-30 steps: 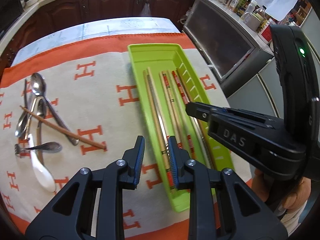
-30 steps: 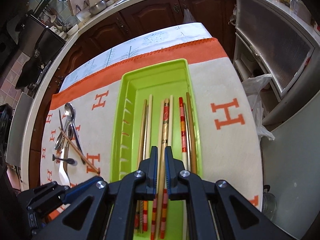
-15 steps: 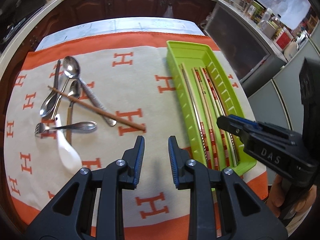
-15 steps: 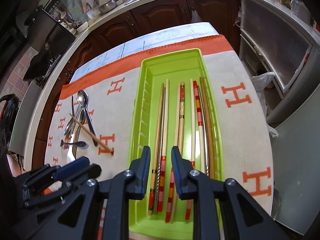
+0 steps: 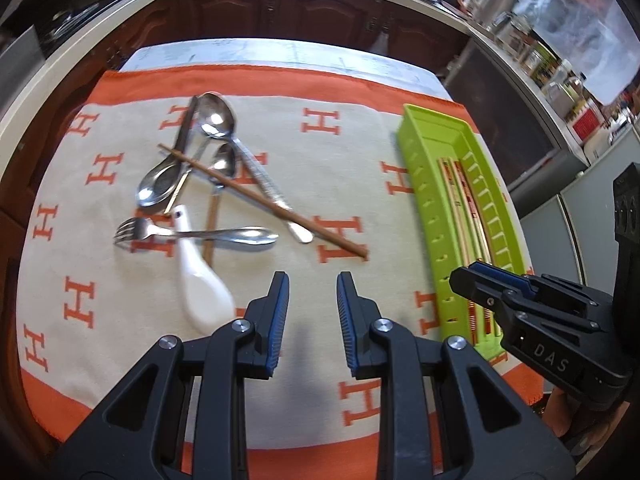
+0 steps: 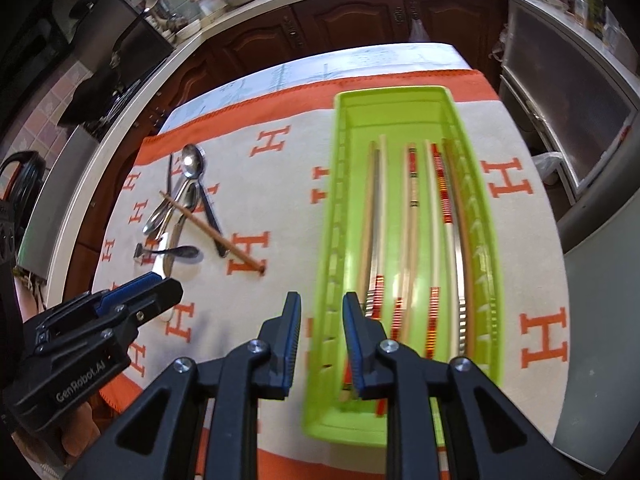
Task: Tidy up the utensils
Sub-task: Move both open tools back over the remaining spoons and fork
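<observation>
My left gripper hangs open and empty over the cloth, just short of a loose pile: a brown chopstick lying across metal spoons, a fork and a white ceramic spoon. To the right lies a green tray with several chopsticks laid lengthwise. My right gripper hovers open over the left wall of the tray, nothing between its pads. The brown chopstick lies to its left. The left gripper shows at lower left there.
An orange-and-cream cloth with H marks covers the table. Dark wooden cabinets and a counter run behind it, and a metal appliance stands close on the right. A hand holds the right gripper.
Both grippers have shifted left, away from the tray and toward the pile. The right jaws, shut around a chopstick in the tray a second ago, have parted and left it there.
</observation>
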`<action>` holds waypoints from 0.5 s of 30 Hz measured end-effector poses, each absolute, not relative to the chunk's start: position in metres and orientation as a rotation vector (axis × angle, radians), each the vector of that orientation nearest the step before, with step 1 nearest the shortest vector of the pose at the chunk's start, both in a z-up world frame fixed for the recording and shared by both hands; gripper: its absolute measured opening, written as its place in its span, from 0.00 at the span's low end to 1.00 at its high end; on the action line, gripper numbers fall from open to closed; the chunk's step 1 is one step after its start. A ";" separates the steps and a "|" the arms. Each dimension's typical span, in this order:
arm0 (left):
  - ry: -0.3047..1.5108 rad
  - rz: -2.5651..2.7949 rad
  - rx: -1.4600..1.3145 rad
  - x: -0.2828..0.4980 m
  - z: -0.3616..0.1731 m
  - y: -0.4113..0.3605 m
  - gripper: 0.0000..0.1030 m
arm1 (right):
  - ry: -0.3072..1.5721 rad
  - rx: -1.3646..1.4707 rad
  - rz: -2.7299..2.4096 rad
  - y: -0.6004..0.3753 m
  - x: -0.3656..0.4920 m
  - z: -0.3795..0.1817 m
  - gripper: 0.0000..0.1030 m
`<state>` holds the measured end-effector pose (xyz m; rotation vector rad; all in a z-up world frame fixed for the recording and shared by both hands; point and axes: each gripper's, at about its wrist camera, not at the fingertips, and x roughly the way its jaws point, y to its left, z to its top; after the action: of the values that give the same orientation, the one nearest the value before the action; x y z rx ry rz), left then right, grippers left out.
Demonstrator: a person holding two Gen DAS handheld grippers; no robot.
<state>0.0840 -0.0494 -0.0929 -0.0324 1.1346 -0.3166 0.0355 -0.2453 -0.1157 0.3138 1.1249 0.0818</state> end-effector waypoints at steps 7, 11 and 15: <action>1.124 -0.266 -0.067 0.088 -0.100 -0.010 0.21 | 1.153 0.230 0.115 -0.204 0.046 -0.112 0.21; 1.110 -0.207 -0.051 0.090 -0.109 0.011 0.21 | 1.167 0.197 0.137 -0.181 0.054 -0.112 0.21; 1.118 -0.173 -0.069 0.095 -0.118 0.033 0.21 | 1.185 0.154 0.161 -0.155 0.065 -0.112 0.21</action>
<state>0.0947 0.0333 -0.1184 -0.0694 1.1182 -0.1729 0.0646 -0.1553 -0.1123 0.1537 1.1853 0.1607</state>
